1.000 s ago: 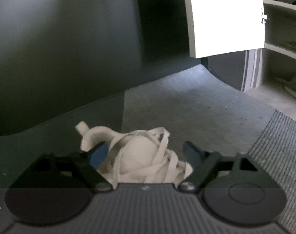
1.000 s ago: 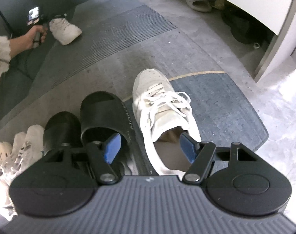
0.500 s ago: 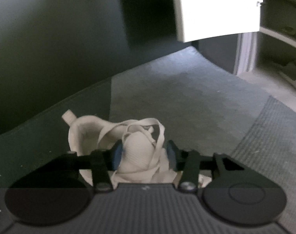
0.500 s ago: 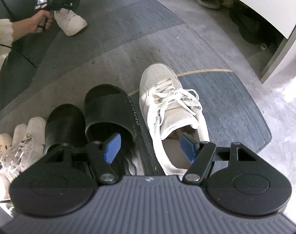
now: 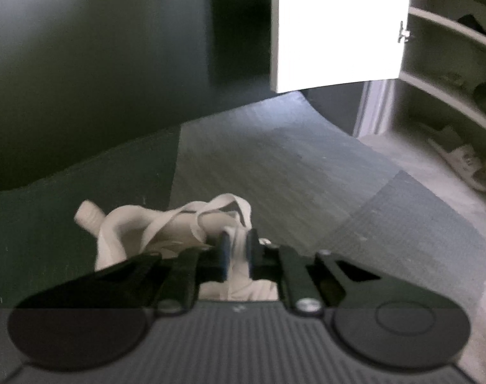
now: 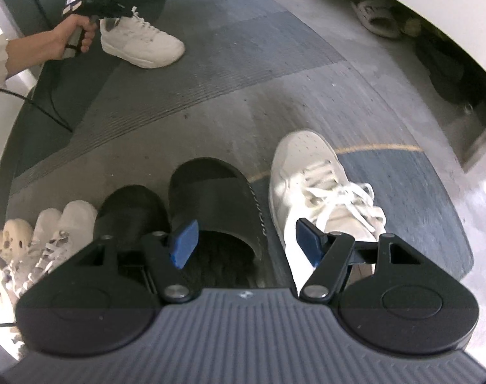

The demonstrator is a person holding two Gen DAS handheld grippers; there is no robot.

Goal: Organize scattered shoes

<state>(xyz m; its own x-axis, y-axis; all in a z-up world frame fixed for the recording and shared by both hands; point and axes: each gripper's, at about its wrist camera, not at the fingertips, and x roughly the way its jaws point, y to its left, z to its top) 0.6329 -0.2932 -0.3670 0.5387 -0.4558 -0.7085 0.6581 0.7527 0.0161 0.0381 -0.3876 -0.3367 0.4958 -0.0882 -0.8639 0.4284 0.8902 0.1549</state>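
Sneaker in my left gripper: the white sneaker (image 5: pixel 166 233) is pinched at its tongue by my left gripper (image 5: pixel 238 252), laces looping loose above the pads; in the right wrist view the same shoe (image 6: pixel 140 43) hangs with its heel raised and its toe low over the dark mat (image 6: pixel 230 60).

Left gripper: clenched on the sneaker's tongue, blue pads nearly meeting on the thin fabric.

Room around it: bare ribbed mat stretches ahead to the open white cabinet door (image 5: pixel 338 25); the shelves (image 5: pixel 450 64) and a pale sandal (image 5: pixel 466 163) lie to the right, a dark wall to the left.

Right gripper: my right gripper (image 6: pixel 246 240) hangs spread and empty, one pad over the black slide (image 6: pixel 211 198), the other over the second white sneaker (image 6: pixel 310 176).

Row on the floor: another black slide (image 6: pixel 131 211), a white laced shoe (image 6: pixel 60 230) and a cream clog (image 6: pixel 9 236) sit side by side left of it; open mat lies beyond their toes.

Left hand: my hand (image 6: pixel 67 36) grips the tool's handle, cable trailing down.

Since a second ago: my left jaws, then wide around the shoe, have closed on it and lifted it; my right jaws have kept their width.
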